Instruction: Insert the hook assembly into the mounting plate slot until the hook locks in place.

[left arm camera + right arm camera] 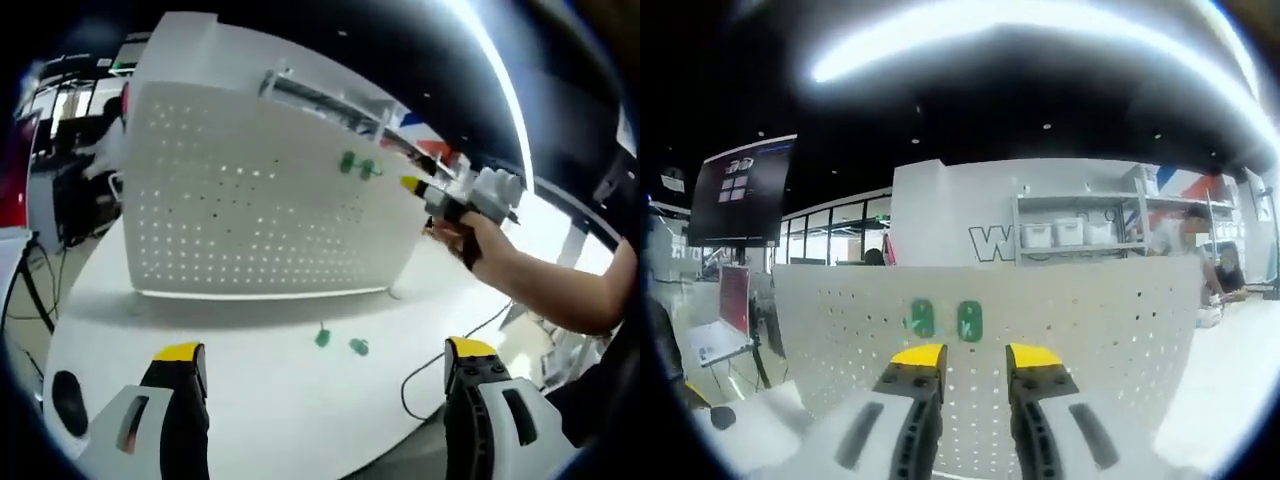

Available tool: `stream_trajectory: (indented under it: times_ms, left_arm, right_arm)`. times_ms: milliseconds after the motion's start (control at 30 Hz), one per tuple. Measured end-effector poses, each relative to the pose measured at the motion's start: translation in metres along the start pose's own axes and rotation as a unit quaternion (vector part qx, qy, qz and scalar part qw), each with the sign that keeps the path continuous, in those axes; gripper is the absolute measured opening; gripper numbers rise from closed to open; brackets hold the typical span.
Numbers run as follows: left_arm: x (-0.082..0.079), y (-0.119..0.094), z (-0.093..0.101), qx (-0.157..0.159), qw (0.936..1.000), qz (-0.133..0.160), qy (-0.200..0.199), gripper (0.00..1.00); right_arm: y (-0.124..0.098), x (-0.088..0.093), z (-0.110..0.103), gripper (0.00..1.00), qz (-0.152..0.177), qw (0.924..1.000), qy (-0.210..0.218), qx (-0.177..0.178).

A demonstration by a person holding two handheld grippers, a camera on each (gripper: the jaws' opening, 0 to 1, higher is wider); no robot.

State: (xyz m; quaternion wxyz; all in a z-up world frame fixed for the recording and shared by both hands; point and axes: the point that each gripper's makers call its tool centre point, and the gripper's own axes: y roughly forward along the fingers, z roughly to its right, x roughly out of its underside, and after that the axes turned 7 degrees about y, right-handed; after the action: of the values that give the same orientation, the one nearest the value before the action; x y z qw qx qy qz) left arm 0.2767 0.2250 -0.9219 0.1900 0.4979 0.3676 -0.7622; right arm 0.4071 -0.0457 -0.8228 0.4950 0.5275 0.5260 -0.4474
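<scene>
My left gripper (325, 362) hangs wide open over the white table (260, 400), gripping nothing; two green hooks (338, 342) lie loose ahead of it. My right gripper (974, 360) points at the white pegboard (1080, 340), jaws narrowly parted and empty, just below two green hooks (945, 320) already seated side by side in the board.

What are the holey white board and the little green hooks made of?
The white pegboard looks like thin painted metal or hard plastic: smooth, matte, with neat rows of punched holes. I cannot tell which. The green hooks on the board and the green hooks on the table look like moulded plastic, with one even, bright colour.
</scene>
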Motion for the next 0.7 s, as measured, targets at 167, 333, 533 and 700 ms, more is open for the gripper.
stream_trajectory:
  times_ms: [167, 333, 533, 700]
  left_arm:
    - [0.003, -0.003, 0.003, 0.003, 1.0, -0.004, 0.003, 1.0]
    - [0.005, -0.004, 0.005, 0.005, 0.9999, -0.009, 0.004, 1.0]
    - [0.01, -0.005, 0.01, 0.01, 0.9997, -0.02, 0.001, 1.0]
    - [0.009, -0.007, 0.013, 0.013, 0.9997, -0.022, 0.004, 1.0]
  right_arm:
    - [-0.033, 0.023, 0.01, 0.24, -0.039, 0.9992, -0.005, -0.006]
    - [-0.059, 0.04, 0.018, 0.25, -0.068, 0.9976, -0.001, -0.006]
    - [-0.081, 0.063, 0.011, 0.28, -0.115, 0.9933, -0.004, -0.016]
    - [-0.094, 0.074, 0.001, 0.28, -0.131, 0.9909, 0.003, -0.03]
